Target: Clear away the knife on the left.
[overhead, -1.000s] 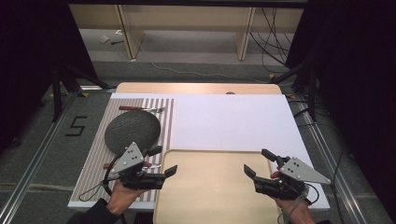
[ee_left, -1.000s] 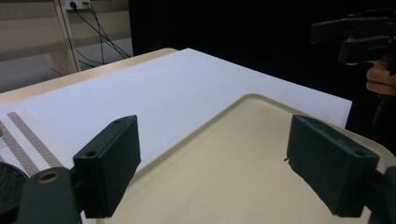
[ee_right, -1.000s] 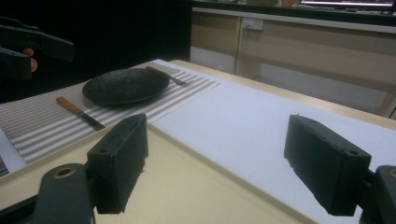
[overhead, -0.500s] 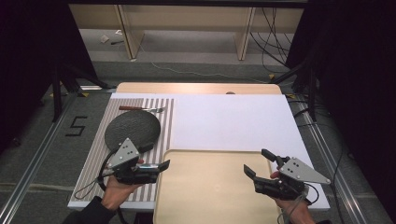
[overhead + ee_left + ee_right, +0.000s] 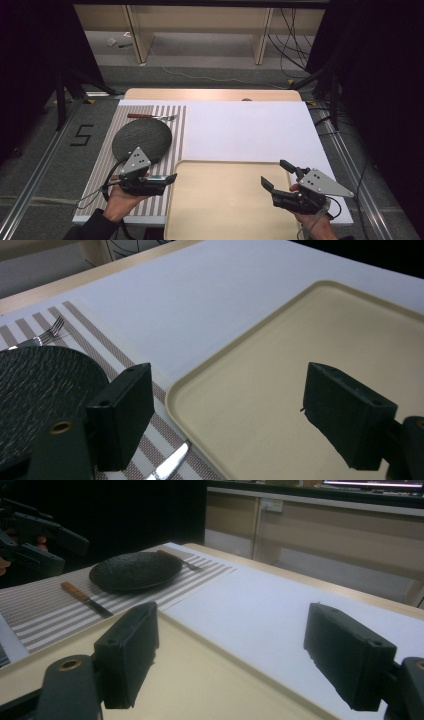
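A dark round plate [image 5: 141,140] lies on a striped placemat [image 5: 98,170], with a fork [image 5: 151,117] beyond it. A wooden-handled knife [image 5: 84,598] lies on the placemat beside the plate, its blade tip [image 5: 169,468] near the tray's edge. A beige tray [image 5: 225,200] sits at the front middle. My left gripper [image 5: 172,178] hovers open at the tray's left rim, holding nothing [image 5: 232,415]. At the tray's right side my right gripper [image 5: 275,173] is open and empty [image 5: 230,665]. The plate [image 5: 135,570] and left gripper [image 5: 35,535] show far off.
A white mat [image 5: 250,130] covers the table behind the tray and right of the placemat. The wooden table edge [image 5: 210,94] runs along the back. Cables trail on the floor beyond, and a metal rail [image 5: 35,185] runs along the left.
My left gripper has drifted a little left, off the tray toward the placemat, and turned slightly. The right gripper has stayed put.
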`<state>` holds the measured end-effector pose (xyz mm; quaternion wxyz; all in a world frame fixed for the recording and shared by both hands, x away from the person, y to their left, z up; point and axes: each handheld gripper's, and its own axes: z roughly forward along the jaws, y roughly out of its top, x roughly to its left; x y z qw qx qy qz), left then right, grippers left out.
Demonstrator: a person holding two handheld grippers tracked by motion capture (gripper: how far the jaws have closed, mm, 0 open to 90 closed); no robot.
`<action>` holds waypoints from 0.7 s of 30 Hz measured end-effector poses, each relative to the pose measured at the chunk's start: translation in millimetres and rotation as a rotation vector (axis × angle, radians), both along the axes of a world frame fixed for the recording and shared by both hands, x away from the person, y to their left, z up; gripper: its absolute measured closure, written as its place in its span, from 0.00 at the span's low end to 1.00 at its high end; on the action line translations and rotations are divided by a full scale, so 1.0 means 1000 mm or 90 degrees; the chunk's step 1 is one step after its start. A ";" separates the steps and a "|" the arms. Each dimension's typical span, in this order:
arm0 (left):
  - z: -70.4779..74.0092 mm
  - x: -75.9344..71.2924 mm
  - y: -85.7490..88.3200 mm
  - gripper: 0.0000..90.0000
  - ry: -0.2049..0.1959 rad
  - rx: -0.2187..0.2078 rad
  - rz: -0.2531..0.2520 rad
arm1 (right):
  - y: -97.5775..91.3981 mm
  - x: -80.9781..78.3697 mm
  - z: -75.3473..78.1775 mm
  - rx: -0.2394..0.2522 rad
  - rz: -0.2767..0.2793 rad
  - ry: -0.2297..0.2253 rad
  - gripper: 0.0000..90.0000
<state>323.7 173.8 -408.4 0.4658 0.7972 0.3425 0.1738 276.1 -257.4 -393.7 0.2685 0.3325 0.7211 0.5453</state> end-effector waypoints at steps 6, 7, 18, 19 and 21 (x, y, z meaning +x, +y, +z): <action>-0.003 0.006 0.011 0.23 0.017 0.040 0.013 | 0.000 0.000 0.000 0.000 0.001 0.001 0.25; -0.004 0.006 0.013 0.23 0.022 0.042 0.015 | 0.000 0.000 0.000 0.000 0.001 0.000 0.25; -0.010 0.012 0.022 0.24 0.052 0.078 0.031 | 0.000 0.000 0.000 -0.002 0.001 0.001 0.26; -0.010 0.012 0.022 0.24 0.052 0.078 0.031 | 0.000 0.000 0.000 -0.002 0.001 0.001 0.26; -0.012 0.013 0.022 0.24 0.062 0.100 0.034 | 0.000 0.000 0.000 -0.003 0.001 0.000 0.26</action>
